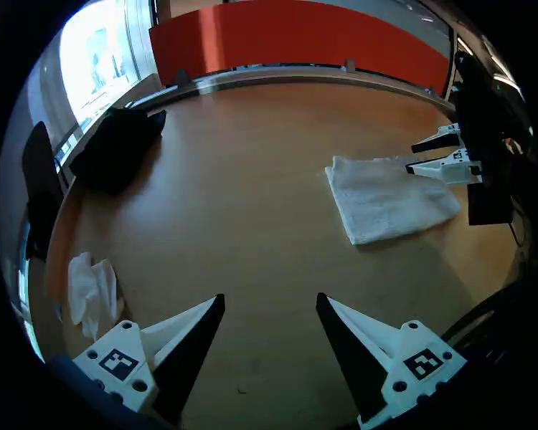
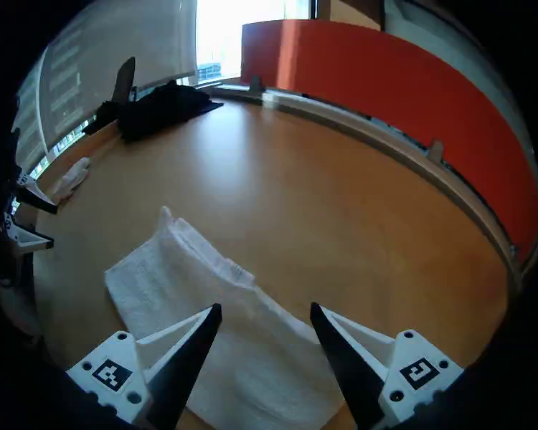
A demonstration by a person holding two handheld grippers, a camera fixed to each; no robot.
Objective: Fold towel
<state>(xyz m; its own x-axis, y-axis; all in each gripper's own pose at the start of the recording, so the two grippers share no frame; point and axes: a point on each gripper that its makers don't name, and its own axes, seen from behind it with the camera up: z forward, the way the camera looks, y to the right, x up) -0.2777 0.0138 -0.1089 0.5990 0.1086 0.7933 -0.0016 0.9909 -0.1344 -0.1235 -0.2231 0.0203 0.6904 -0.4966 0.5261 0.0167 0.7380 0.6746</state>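
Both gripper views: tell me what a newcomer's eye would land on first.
The red screen along the far edge of the wooden table stands out most. Next comes the white towel, folded on the table, with the right gripper open just over it. A black bundle lies at the far corner by the window.

The left gripper [image 1: 269,297] hangs low over the near edge of the surface. Its two fingers are spread wide and there is nothing between them. The right gripper [image 2: 265,307] is also spread wide, tilted down toward the surface and gripping nothing. In the left gripper view it sits at the surface's right edge, fingers apart and pointing inward.
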